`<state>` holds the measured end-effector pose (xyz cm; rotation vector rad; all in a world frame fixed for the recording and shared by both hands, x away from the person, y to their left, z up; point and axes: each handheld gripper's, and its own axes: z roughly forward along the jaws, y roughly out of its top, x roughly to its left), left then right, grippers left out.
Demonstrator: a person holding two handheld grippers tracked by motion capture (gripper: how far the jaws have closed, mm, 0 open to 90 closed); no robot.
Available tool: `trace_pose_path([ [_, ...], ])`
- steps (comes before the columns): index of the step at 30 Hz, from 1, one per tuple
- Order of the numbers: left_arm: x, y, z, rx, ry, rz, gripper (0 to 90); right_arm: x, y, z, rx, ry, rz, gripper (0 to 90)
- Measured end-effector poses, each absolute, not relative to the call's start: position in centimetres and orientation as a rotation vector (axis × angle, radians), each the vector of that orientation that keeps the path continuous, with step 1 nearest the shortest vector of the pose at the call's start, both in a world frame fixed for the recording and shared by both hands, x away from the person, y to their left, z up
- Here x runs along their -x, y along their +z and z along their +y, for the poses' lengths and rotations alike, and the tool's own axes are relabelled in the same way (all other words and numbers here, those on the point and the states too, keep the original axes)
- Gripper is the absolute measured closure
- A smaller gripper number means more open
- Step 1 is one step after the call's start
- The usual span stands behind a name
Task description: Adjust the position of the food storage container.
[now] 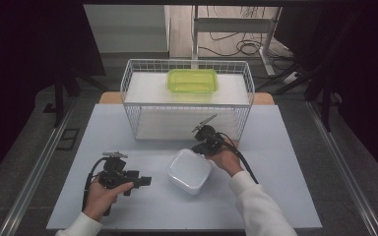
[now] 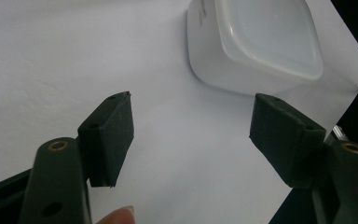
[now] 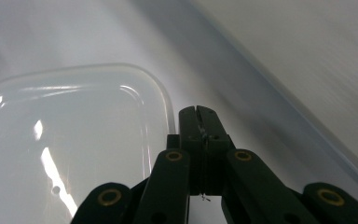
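Observation:
A white, rounded-square container (image 1: 189, 170) lies on the pale table (image 1: 285, 196), turned at an angle. My left gripper (image 1: 145, 181) rests on the table to its left, pointing at it, and stands open. In the left gripper view the container (image 2: 256, 42) lies a little beyond the gripper (image 2: 191, 126), whose two pads have only bare table between them. My right gripper (image 1: 200, 147) is at the container's far right edge, held by a hand in a white sleeve. Its jaws (image 3: 199, 114) are pressed together with nothing between them, just beside the container's rim (image 3: 165, 100).
A white wire basket (image 1: 128, 88) stands at the back of the table. A green translucent container (image 1: 192, 81) sits inside it on a raised white shelf. Cables lie on the floor beyond. The table has free room at both sides.

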<state>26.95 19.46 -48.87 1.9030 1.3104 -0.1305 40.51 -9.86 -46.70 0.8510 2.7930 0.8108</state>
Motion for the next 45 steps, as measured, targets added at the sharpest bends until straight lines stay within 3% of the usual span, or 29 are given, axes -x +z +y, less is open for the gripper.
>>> trace_pose_path([
  [14,-27.1,-49.0,20.8,-1.864,-0.13,1.346,30.3,-37.9,-47.0,-4.2,-0.589,0.805,2.911,89.4],
  [22,-27.1,-49.1,21.0,-1.866,-0.128,1.354,30.2,-37.4,-47.1,-3.6,-0.565,0.806,2.924,89.4],
  [28,-27.1,-49.1,21.2,-1.853,-0.123,1.361,30.2,-37.2,-45.8,-5.5,-0.612,0.883,2.858,89.4],
  [38,-27.0,-49.1,21.1,-1.846,-0.109,1.365,30.1,-35.1,-43.6,-12.9,-0.81,1.012,2.748,88.2],
  [40,-27.0,-49.1,21.0,-1.836,-0.095,1.368,30.3,-34.5,-43.5,-14.0,-0.876,1.033,2.718,77.5],
  [41,-27.0,-49.1,21.0,-1.835,-0.092,1.367,30.4,-33.8,-43.5,-15.1,-0.947,1.065,2.675,60.3],
  [42,-26.9,-49.1,21.0,-1.829,-0.089,1.367,30.4,-33.8,-43.5,-15.1,-0.947,1.065,2.675,60.3],
  [45,-26.9,-49.0,21.0,-1.814,-0.081,1.366,30.6,-32.8,-43.8,-16.6,-1.049,1.15,2.615,42.7],
])
